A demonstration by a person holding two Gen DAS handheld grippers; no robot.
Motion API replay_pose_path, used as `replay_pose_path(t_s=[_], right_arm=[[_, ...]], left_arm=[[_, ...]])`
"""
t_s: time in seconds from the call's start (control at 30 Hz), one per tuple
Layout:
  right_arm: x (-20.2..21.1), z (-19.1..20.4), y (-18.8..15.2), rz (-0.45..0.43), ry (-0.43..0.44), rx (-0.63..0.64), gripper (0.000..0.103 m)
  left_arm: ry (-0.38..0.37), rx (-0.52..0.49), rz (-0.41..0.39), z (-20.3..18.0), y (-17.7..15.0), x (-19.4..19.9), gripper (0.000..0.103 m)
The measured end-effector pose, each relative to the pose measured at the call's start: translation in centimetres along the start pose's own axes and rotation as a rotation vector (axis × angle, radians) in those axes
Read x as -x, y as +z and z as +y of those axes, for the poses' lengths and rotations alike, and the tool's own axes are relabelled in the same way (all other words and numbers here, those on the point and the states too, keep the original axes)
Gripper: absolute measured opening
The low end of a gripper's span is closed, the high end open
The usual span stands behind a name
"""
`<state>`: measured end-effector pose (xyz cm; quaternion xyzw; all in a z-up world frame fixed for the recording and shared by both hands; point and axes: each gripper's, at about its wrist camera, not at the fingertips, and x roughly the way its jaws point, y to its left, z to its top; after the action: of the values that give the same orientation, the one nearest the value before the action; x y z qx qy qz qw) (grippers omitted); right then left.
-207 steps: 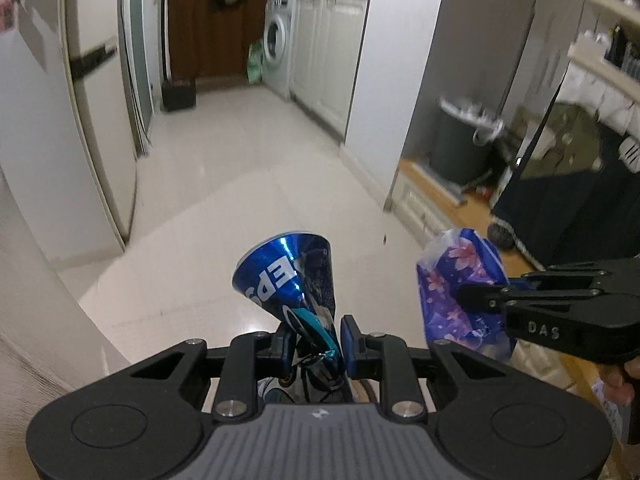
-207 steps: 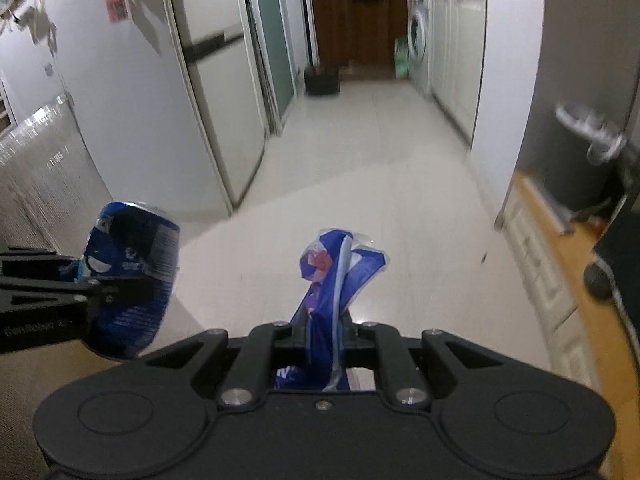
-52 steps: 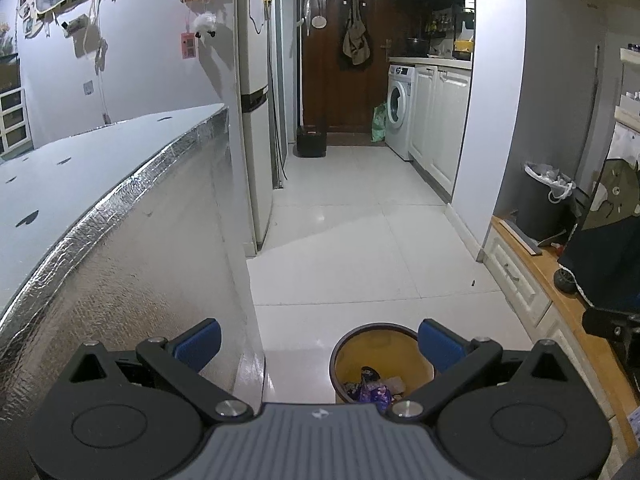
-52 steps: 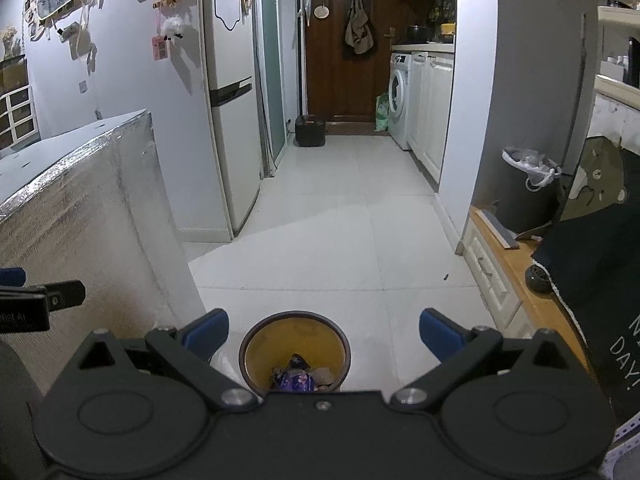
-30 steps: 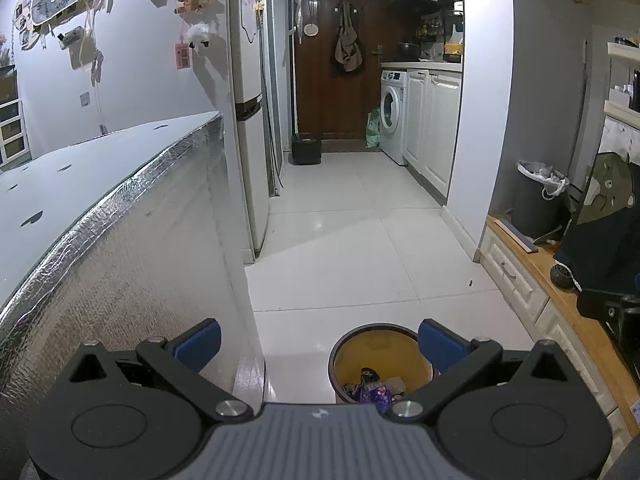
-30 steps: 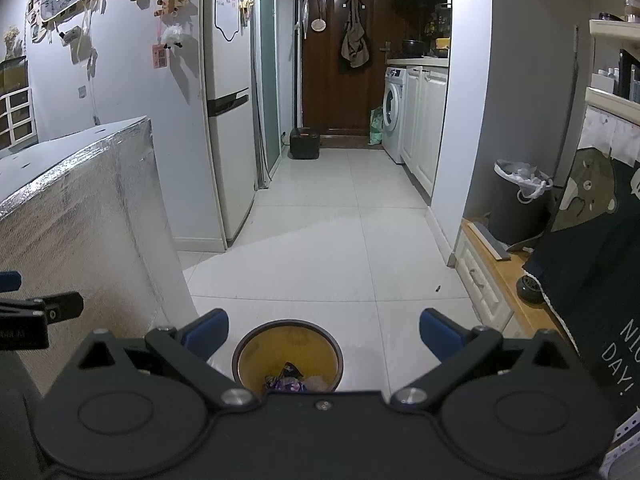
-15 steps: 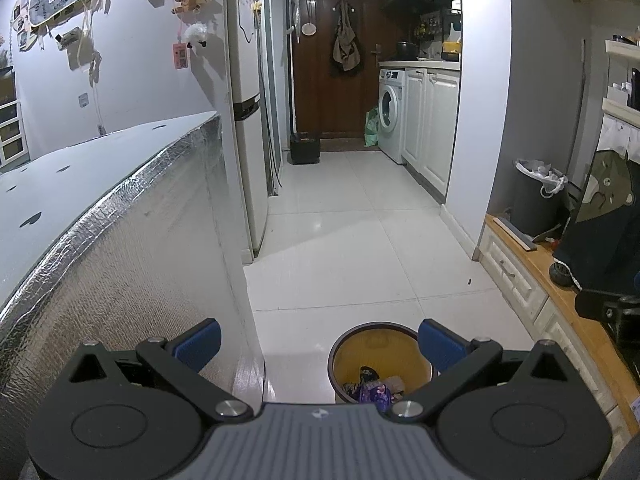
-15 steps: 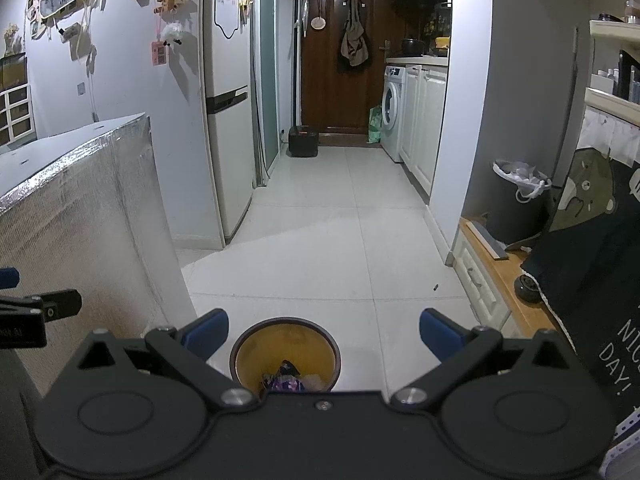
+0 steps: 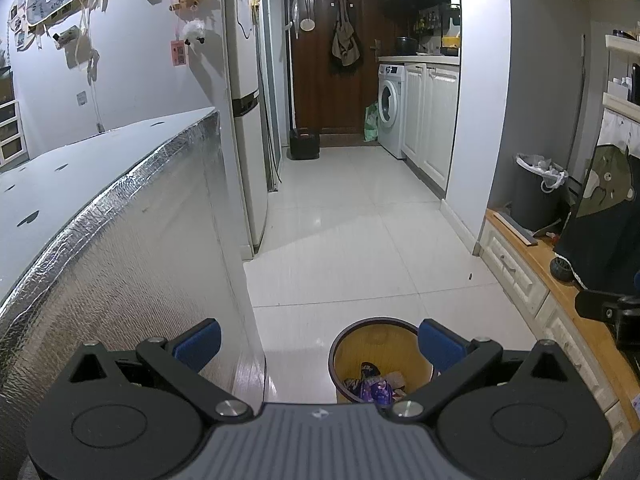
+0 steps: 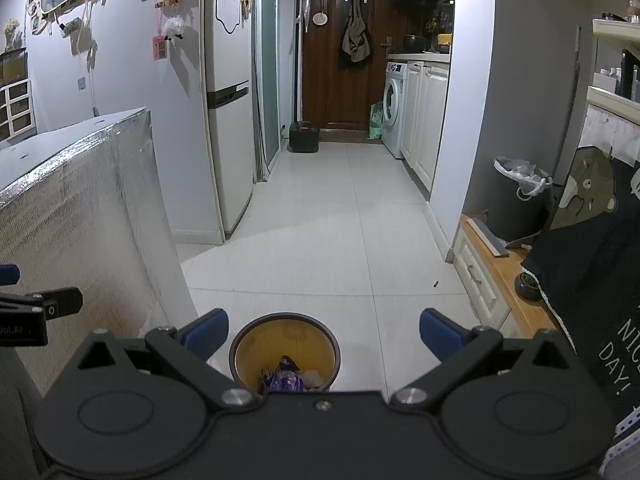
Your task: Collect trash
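Observation:
A small round bin with a yellow inside stands on the white tile floor below both grippers; it also shows in the right wrist view. A purple flowered wrapper and other trash lie in it, and the wrapper shows in the right wrist view too. My left gripper is wide open and empty above the bin. My right gripper is wide open and empty above it as well. The blue can is not visible.
A foil-covered counter stands close on the left. A fridge is beyond it. A low wooden cabinet, a dark cloth and a grey lined bin are on the right. The tiled hallway runs ahead to a brown door.
Since 6.9 s ago both grippers have let go of the blue can and the purple wrapper and stand open. Over the last second the views shift only slightly.

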<state>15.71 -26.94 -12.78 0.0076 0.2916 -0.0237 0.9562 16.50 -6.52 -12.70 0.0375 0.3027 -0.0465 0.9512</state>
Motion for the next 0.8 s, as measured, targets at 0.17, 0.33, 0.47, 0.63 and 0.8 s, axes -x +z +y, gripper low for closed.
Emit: replay_pose_path(t_s=[0.17,0.33,0.47,0.63,0.8], right_arm=[[-0.07,0.12,-0.01,0.003,-0.002,-0.002,0.103],[-0.17,0.16,-0.02,0.006,0.0,0.0,0.103],[-0.25,0.19,-0.02,0.009,-0.002,-0.002,0.103],[-0.27,0.18,0.01,0.01,-0.002,-0.001,0.103],[-0.27,0.23,-0.02,0.011,-0.002,-0.001,0.103]], left_arm=[[-0.001,-0.001,0.002,-0.11,-0.05,0.03,0.103],[0.0,-0.001,0.002,-0.14,-0.04,0.03,0.103],[0.0,-0.001,0.003,-0.16,-0.04,0.03,0.103],[-0.002,-0.003,0.005,-0.13,-0.1,-0.04,0.103],[-0.003,-0.006,0.008,-0.15,-0.23,-0.12,0.103]])
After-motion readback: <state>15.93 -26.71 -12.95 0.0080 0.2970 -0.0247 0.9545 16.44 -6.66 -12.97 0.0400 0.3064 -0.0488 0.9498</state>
